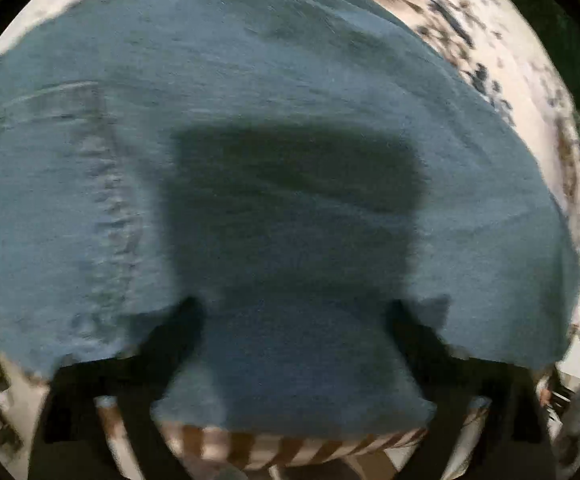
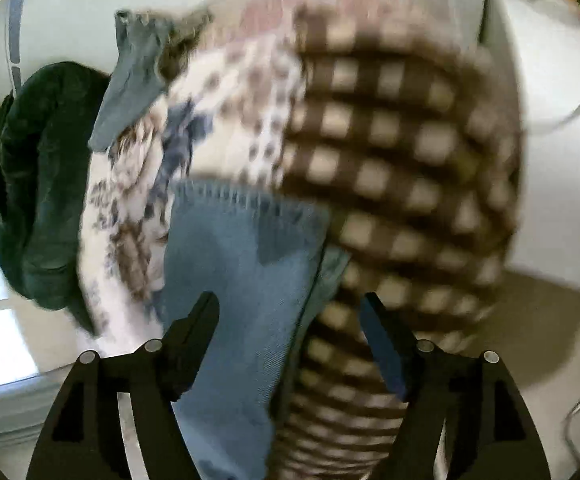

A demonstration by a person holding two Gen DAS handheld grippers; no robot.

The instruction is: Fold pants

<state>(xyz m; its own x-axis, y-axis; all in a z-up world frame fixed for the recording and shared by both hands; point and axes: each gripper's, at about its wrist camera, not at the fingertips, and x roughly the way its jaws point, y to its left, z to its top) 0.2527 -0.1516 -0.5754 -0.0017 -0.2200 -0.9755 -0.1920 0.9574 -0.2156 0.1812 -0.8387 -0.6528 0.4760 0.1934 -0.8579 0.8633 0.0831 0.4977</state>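
1. The pants (image 1: 274,128) are spread over a patterned bedcover (image 1: 502,60), filling the left wrist view; a hemmed end (image 2: 246,248) lies in the right wrist view beside a checked blanket (image 2: 402,152).
2. The left tool (image 1: 294,316) is seen with fingers apart and cloth lying between them; whether it is gripped cannot be told.
3. The right tool (image 2: 290,312) is spread wide, with the hemmed end between its fingers and nothing pinched.
4. The denim is judged soft, limp, fairly heavy and not fragile; sagging is to be expected.
5. Hold is best taken at stitched hems or the seam (image 1: 110,184), where layers are thick.
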